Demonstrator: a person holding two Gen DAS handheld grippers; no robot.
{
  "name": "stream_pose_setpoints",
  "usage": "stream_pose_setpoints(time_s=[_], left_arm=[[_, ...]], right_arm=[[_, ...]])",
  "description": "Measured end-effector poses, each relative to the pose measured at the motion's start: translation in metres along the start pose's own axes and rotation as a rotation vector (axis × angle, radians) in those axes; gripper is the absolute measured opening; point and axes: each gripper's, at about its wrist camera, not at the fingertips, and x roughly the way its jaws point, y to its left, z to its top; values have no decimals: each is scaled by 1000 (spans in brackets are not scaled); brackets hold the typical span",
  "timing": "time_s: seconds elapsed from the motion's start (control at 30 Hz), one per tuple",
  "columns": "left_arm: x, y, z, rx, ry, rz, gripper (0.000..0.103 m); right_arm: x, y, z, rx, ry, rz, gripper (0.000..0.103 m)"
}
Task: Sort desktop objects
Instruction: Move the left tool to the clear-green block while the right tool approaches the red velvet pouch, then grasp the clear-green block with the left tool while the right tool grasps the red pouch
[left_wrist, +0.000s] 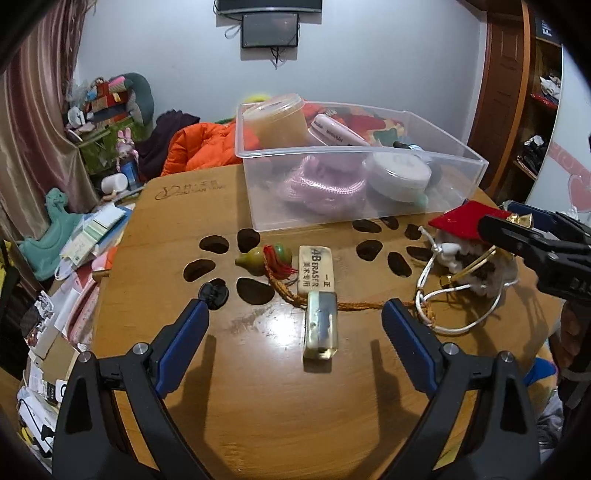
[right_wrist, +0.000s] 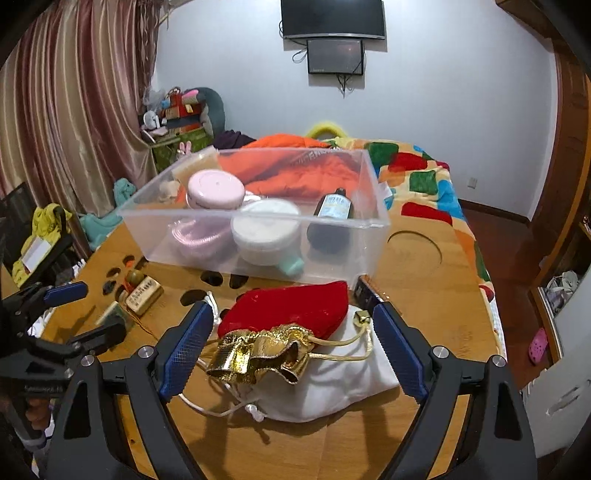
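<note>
My left gripper (left_wrist: 295, 314) stands open just above the wooden table, its blue pads on either side of a clear resin block (left_wrist: 320, 330) without touching it. Behind the block lie a cream eraser (left_wrist: 317, 269) and a small gourd charm (left_wrist: 264, 258) on a brown cord. My right gripper (right_wrist: 293, 334) is open around a red pouch with a gold mouth (right_wrist: 284, 325), which lies on a white drawstring bag (right_wrist: 332, 384); the pads do not press on it. A clear plastic bin (right_wrist: 258, 218) behind holds jars, a pink coil and a dark bottle.
The table (left_wrist: 258, 398) has dark oval cut-outs (left_wrist: 212, 244) and a round recess (right_wrist: 415, 249) at the right. A small black clip (left_wrist: 213, 293) lies by my left pad. Papers and toys (left_wrist: 85, 236) crowd the floor at the left. A bed with a colourful blanket (right_wrist: 424, 177) lies behind.
</note>
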Motion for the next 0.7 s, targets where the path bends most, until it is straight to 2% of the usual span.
stream_pose_setpoints(time_s=[0.03,0.2,0.27,0.37,0.53,0.63,0.7], left_arm=[[-1,-1,-1,4,-8,8,94],[1,2,-2,-11,-1,-10,67],[3,2,-1,-11,-1,-12,60],[6,0,-2,-7,2,-12,48],[9,-3,-7,-1,3,-8,32],[8,-3,-8,-5,1,-17,17],[7,0,-8,-20,4,-29,15]], right_arm=[[3,0,0,0,3,-1,87],[14,5,0,-15,35,21,85],[16,8,0,-31,38,23,84],[20,10,-3,-42,44,2,76],[16,6,-5,-35,22,11,68],[12,4,-4,-25,8,22,58],[8,2,-3,-18,-5,34,50]])
